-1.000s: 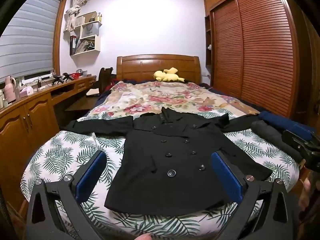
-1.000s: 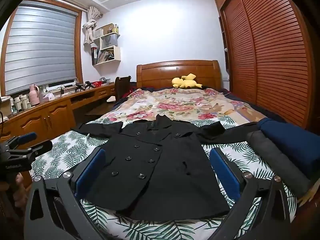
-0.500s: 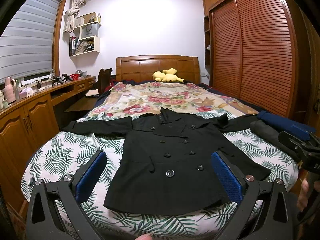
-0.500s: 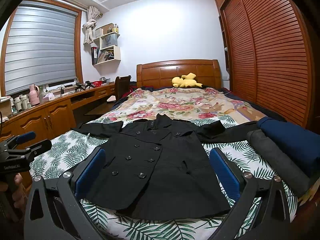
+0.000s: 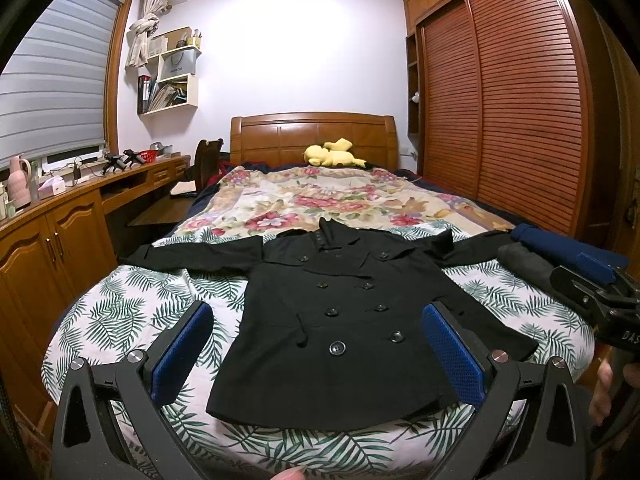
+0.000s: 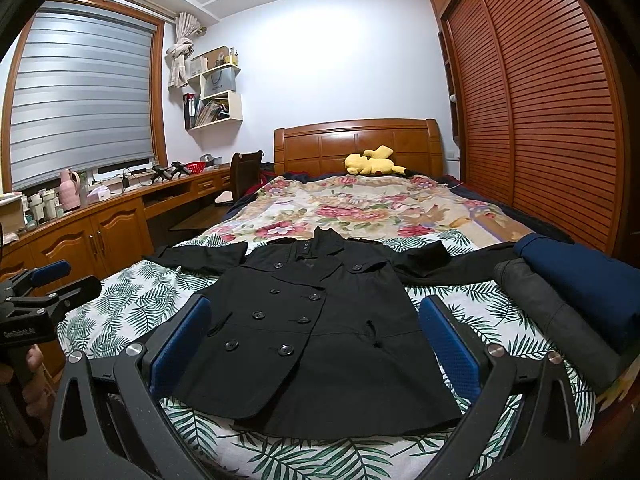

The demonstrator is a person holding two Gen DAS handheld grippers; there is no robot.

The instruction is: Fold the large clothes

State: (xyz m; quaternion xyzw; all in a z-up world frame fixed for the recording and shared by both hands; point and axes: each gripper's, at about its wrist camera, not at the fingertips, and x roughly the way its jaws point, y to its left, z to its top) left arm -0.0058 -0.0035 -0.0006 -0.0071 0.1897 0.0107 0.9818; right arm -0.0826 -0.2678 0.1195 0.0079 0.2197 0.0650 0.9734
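Matte black double-breasted coat (image 5: 344,320) lies flat on leaf-print bedspread (image 5: 132,312); left tongs (image 5: 316,344) and right tongs (image 6: 316,340) both released.

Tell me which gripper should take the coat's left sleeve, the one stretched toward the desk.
Left. The left gripper, open, hangs on the desk side, nearer that sleeve. The right gripper, also open, sits toward the rolled clothes, so it would cross the coat.

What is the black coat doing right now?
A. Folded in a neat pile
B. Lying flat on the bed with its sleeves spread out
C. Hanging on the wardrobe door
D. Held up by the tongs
B: the black coat lies buttoned and flat on the bed, both sleeves stretched sideways.
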